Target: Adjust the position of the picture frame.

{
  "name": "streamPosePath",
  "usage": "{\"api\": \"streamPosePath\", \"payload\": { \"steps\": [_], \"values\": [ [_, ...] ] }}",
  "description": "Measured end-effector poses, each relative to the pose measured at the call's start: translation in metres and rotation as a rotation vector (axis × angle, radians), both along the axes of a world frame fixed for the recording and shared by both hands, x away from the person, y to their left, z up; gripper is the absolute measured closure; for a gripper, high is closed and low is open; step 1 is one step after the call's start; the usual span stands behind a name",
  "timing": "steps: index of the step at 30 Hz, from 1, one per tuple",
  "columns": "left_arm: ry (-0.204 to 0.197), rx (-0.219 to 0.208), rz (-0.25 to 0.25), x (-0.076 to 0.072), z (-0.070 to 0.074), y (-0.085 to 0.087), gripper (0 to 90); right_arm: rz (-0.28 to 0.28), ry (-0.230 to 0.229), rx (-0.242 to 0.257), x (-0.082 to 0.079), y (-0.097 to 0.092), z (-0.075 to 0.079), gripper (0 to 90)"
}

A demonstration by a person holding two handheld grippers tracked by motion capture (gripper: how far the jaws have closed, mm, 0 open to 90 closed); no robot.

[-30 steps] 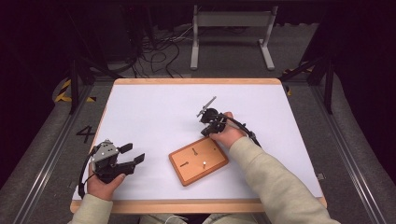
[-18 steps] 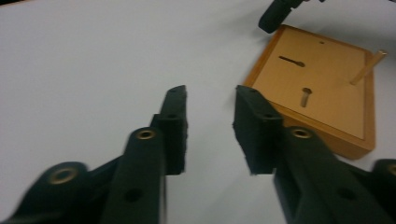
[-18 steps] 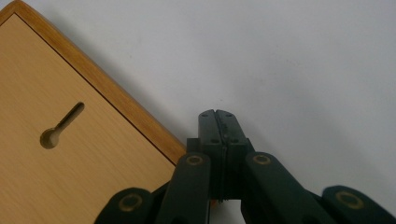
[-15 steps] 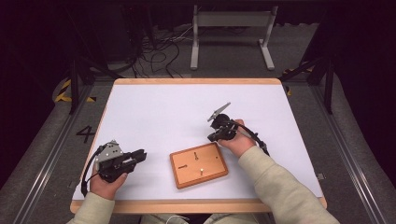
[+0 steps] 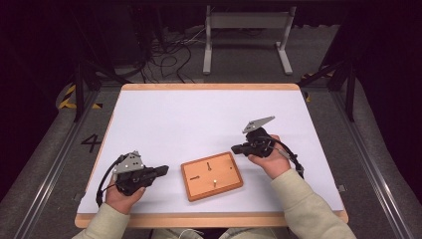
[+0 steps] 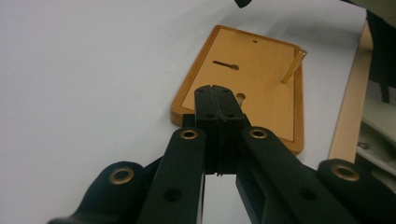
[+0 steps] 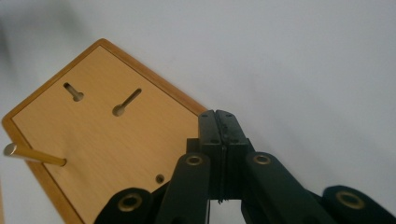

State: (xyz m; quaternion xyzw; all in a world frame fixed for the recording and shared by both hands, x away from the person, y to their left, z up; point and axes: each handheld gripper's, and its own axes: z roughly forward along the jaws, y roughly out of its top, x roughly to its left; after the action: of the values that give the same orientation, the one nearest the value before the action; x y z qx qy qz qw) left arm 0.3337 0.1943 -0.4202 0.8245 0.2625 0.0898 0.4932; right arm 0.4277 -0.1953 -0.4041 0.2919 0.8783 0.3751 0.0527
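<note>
A wooden board (image 5: 211, 175) with two keyhole slots and one upright brass peg (image 5: 213, 181) lies on the white table near its front edge. My left gripper (image 5: 161, 171) rests just left of the board, jaws pressed together with nothing between them. In the left gripper view the left gripper (image 6: 216, 89) points at the board (image 6: 252, 79), and the peg (image 6: 293, 66) stands at the far right. My right gripper (image 5: 235, 148) sits off the board's upper right corner, also shut and empty. In the right gripper view the right gripper (image 7: 217, 115) hovers at the board's (image 7: 102, 140) edge, with the peg (image 7: 35, 155) at left.
The white table top (image 5: 199, 119) has a wooden rim, its front edge close to the person's sleeves. A metal stand (image 5: 246, 35) and loose cables (image 5: 164, 55) lie on the dark floor behind the table.
The right gripper has drawn back to the right and toward the front. The left gripper has closed its jaws. The board has shifted slightly.
</note>
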Motion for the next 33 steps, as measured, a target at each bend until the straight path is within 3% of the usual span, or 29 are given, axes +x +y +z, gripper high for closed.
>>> {"api": "streamPosePath", "payload": {
  "steps": [11, 18, 20, 27, 33],
  "values": [
    [0.032, 0.005, -0.136, -0.003, -0.001, -0.033, 90.0, -0.053, 0.014, 0.063, -0.013, -0.030, -0.009, 90.0],
    [0.059, 0.035, -0.202, -0.007, -0.010, -0.049, 90.0, -0.070, 0.021, 0.068, -0.017, -0.037, -0.011, 90.0],
    [0.074, 0.037, -0.243, -0.010, -0.011, -0.055, 90.0, -0.080, 0.030, 0.069, -0.018, -0.040, -0.014, 90.0],
    [0.100, 0.125, -0.327, -0.013, -0.019, -0.072, 90.0, -0.086, 0.042, 0.075, -0.017, -0.042, -0.017, 89.5],
    [0.128, 0.173, -0.377, -0.015, -0.025, -0.079, 90.0, -0.089, 0.044, 0.082, -0.017, -0.044, -0.017, 88.8]
  ]
}}
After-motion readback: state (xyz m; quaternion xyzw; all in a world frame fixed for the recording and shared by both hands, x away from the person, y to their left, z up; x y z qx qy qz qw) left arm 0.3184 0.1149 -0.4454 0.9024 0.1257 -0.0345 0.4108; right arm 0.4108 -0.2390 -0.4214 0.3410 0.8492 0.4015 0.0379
